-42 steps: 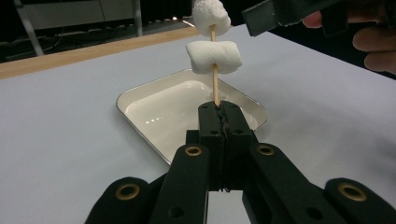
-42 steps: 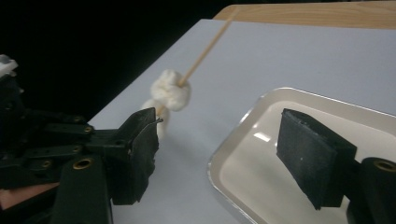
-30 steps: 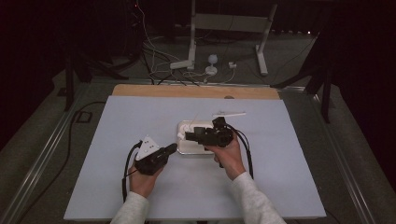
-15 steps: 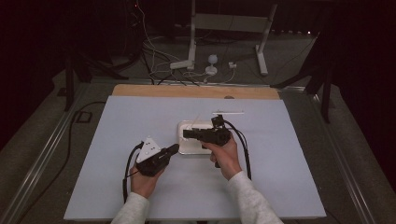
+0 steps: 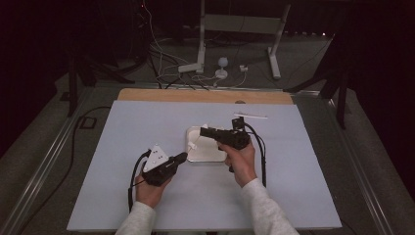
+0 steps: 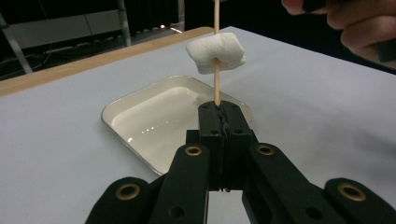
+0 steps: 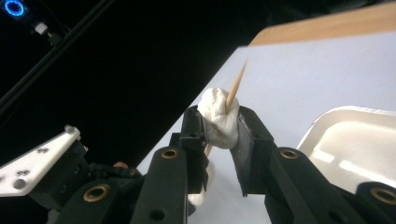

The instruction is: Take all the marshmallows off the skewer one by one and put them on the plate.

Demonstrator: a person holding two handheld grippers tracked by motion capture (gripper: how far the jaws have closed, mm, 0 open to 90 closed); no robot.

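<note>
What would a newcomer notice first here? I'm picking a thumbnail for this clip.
A marshmallow speared on a wooden skewer, which the shut left claw holds upright beside the white tray. The right claw has just been closing and now squeezes that marshmallow from both sides. Both meet mid-table on the pale blue mat.

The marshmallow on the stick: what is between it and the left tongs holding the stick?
In the left gripper view, only a bare stretch of the stick lies between the marshmallow and the shut left tongs.
</note>
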